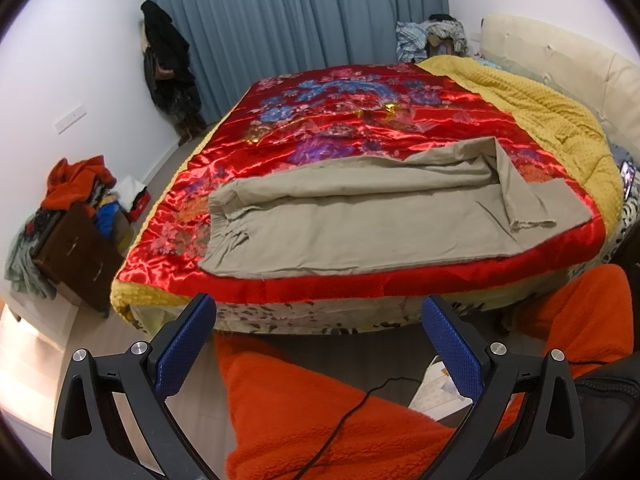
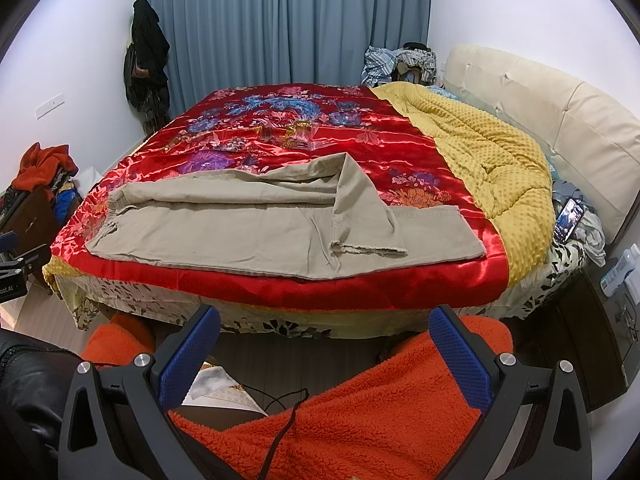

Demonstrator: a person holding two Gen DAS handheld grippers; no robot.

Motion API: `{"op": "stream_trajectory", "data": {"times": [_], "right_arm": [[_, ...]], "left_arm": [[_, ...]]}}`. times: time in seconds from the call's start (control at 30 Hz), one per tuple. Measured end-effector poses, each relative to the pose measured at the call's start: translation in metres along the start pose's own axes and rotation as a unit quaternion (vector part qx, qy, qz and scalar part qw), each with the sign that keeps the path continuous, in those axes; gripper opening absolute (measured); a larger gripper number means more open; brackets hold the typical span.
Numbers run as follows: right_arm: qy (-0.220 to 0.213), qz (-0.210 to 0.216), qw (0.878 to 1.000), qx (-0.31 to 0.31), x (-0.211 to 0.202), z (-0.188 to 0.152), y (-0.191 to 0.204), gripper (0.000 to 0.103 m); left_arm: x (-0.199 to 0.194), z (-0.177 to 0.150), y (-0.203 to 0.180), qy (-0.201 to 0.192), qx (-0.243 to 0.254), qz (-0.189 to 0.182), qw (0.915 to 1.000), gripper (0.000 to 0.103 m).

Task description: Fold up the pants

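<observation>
Khaki pants [image 1: 344, 224] [image 2: 248, 228] lie along the near edge of a red floral satin quilt [image 1: 320, 120] [image 2: 280, 128] on the bed. Their waistband is at the left; one leg is folded back, its hem flap [image 1: 516, 196] [image 2: 360, 216] lying across the other leg at the right. My left gripper [image 1: 320, 316] hangs open in front of the bed edge, below the pants and apart from them. My right gripper [image 2: 328, 328] is likewise open and empty, held low before the bed edge. Neither touches the cloth.
A yellow blanket [image 2: 488, 160] covers the bed's right side, by a cream headboard [image 2: 560, 120]. A phone [image 2: 568, 220] lies at the bed's right edge. Orange fleece legs [image 1: 320, 420] [image 2: 380, 408] and a cable fill the foreground. A cluttered dresser [image 1: 76, 240] stands left; a dark nightstand [image 2: 592, 328] right.
</observation>
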State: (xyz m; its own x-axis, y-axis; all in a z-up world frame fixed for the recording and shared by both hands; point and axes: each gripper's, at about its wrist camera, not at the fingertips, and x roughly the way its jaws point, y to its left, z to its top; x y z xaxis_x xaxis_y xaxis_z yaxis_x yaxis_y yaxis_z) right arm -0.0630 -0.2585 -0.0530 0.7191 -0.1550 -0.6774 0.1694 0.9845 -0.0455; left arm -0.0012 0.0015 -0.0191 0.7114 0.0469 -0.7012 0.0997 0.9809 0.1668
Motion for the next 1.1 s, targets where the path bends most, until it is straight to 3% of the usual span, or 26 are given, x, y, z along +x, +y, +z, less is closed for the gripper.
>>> {"op": "stream_trajectory", "data": {"times": [0.43,0.8,1.1], "right_arm": [[0.009,-0.002,1.0,-0.007,0.003,0.001,0.002,0.103],[0.039,-0.076,0.995,-0.058,0.028,0.022,0.012,0.103],[0.045,-0.093,0.992,-0.07,0.035,0.023,0.014,0.103]], "left_arm": [[0.002,0.001,-0.001,0.004,0.001,-0.001,1.0,0.102],[0.004,0.006,-0.005,0.007,-0.004,-0.006,1.0,0.102],[0.006,0.007,-0.005,0.014,-0.012,-0.011,0.9998,0.102]]}}
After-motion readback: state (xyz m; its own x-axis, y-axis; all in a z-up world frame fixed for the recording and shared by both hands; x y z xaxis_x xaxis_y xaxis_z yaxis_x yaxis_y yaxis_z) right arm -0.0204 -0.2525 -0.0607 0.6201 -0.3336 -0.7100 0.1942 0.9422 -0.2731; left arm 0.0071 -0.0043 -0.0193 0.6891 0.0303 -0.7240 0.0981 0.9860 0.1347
